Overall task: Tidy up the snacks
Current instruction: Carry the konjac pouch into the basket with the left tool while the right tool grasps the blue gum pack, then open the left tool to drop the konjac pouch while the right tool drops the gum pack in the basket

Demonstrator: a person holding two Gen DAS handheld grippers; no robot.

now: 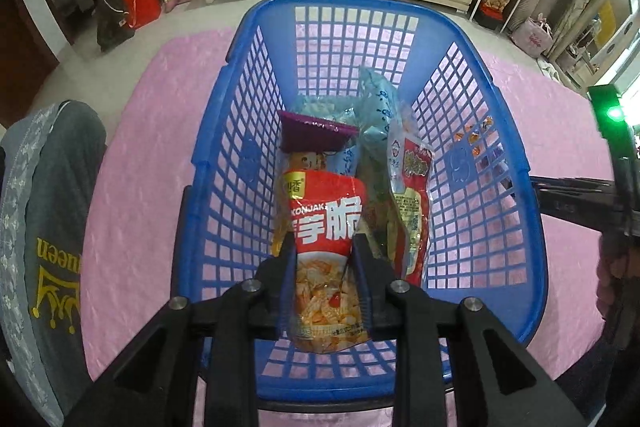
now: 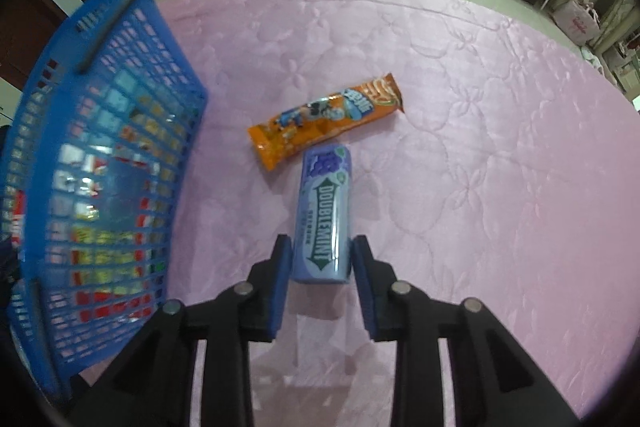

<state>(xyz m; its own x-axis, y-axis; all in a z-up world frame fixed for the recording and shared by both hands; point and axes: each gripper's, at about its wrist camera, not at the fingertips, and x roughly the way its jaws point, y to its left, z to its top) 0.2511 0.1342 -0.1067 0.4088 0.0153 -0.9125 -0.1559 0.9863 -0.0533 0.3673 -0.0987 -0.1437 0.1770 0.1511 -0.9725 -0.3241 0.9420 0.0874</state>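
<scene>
The left gripper hung over the blue basket, clenched on a red konjac packet above the snacks already inside. On the pink cloth beside the basket, the right gripper clamped a Doublemint tube. An orange packet lay just beyond it.

Red konjac snack pouch hangs upright between left gripper fingers, inside blue basket above other packets. Purple Doublemint canister lies lengthwise between right gripper fingers; orange bar wrapper lies beyond its far end, on pink cloth.
</scene>
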